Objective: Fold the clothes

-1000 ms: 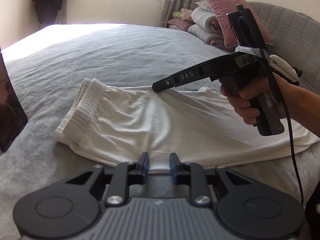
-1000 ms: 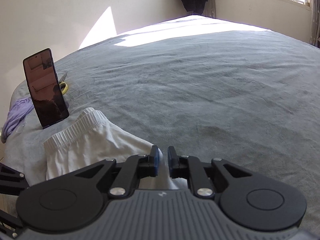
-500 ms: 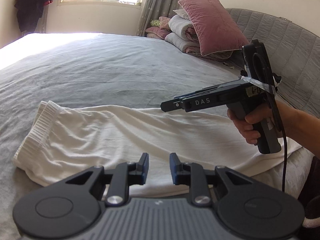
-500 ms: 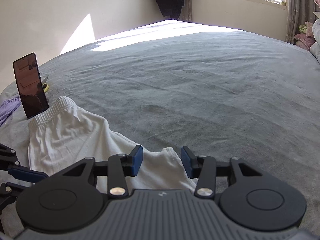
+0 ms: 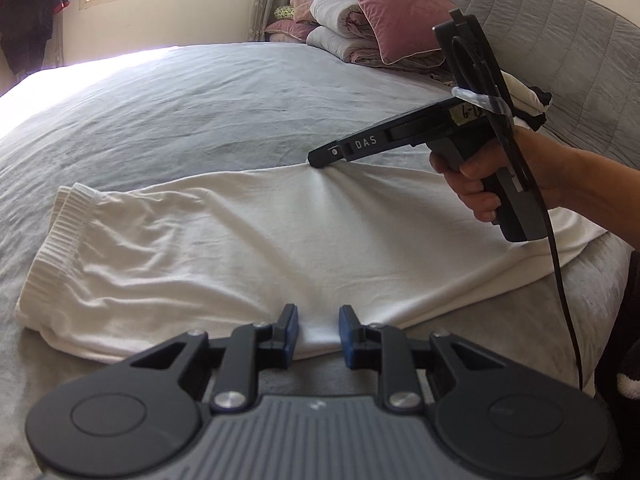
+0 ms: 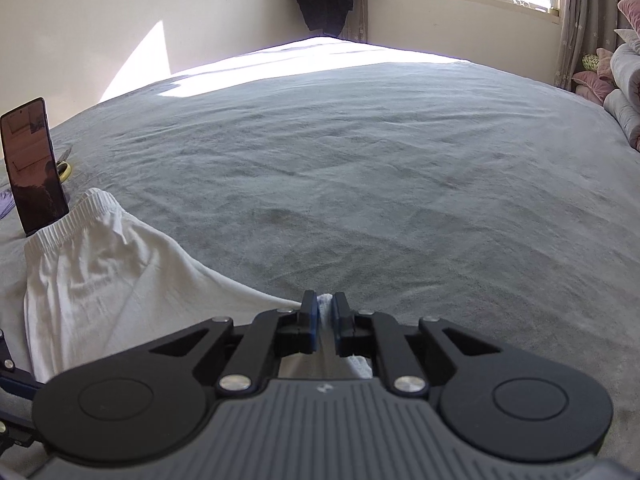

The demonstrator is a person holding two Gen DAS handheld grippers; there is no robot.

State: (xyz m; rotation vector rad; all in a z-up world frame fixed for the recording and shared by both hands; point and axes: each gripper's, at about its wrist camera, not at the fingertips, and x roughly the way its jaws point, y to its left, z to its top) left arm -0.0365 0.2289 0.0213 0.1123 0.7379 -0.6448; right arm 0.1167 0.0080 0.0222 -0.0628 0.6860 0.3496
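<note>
White trousers (image 5: 248, 240) lie flat on the grey bed (image 5: 168, 112), long axis running left to right, waistband at the left end. Their near edge sits just ahead of the left gripper (image 5: 318, 330), whose fingers stand parted over the hem, holding nothing. On the far edge, the right gripper (image 6: 325, 322) has its fingers closed on a pinch of white cloth, the hand (image 5: 472, 184) angling the tool downward. A folding pull toward the near side looks likely.
</note>
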